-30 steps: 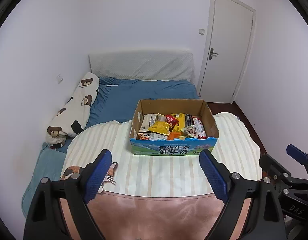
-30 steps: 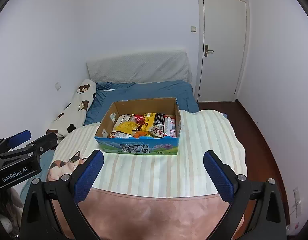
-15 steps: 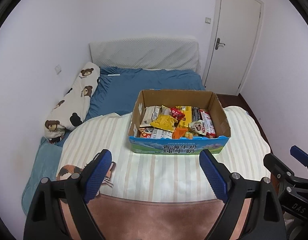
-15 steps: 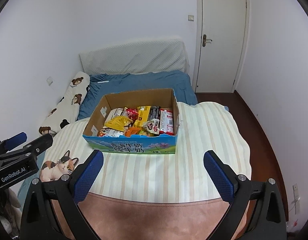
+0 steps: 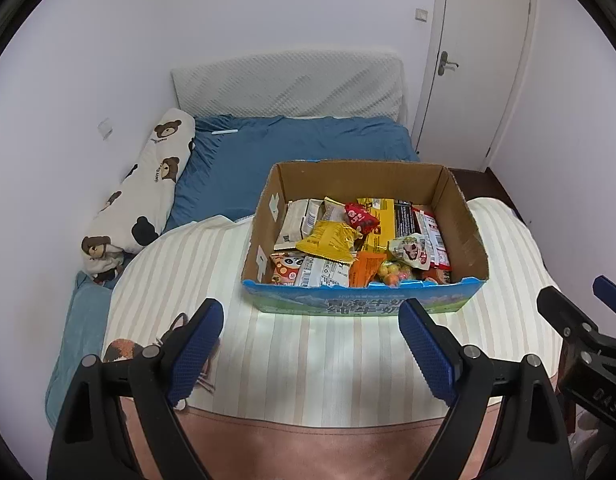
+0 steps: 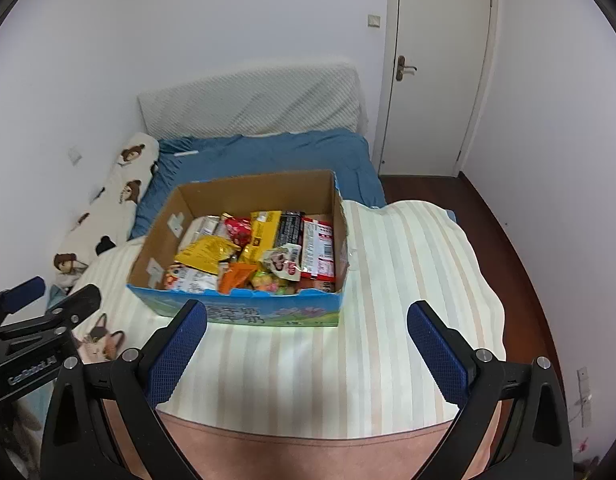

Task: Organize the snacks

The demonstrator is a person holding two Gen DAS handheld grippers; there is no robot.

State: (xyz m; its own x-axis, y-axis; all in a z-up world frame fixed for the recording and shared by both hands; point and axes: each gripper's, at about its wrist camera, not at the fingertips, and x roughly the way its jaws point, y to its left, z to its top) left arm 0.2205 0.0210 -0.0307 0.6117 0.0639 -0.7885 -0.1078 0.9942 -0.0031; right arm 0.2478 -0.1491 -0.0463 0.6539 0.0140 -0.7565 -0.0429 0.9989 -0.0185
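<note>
Both grippers have closed in on the box point(image 5: 363, 240) since a second ago; it looms larger in both views. Left gripper point(image 5: 311, 340) and right gripper point(image 6: 307, 344) are spread wide, holding nothing. Snacks point(image 6: 252, 256) lie jumbled in the box, mid-blanket point(image 6: 407, 280). Stage unclear: approach or final check.

Open cardboard box point(image 5: 459, 216) crammed with snacks

It sits upright ahead of both tongs; a yellow bag point(image 5: 327, 240) lies atop the jumbled packets, an orange packet point(image 6: 236, 276) near the front wall.
</note>
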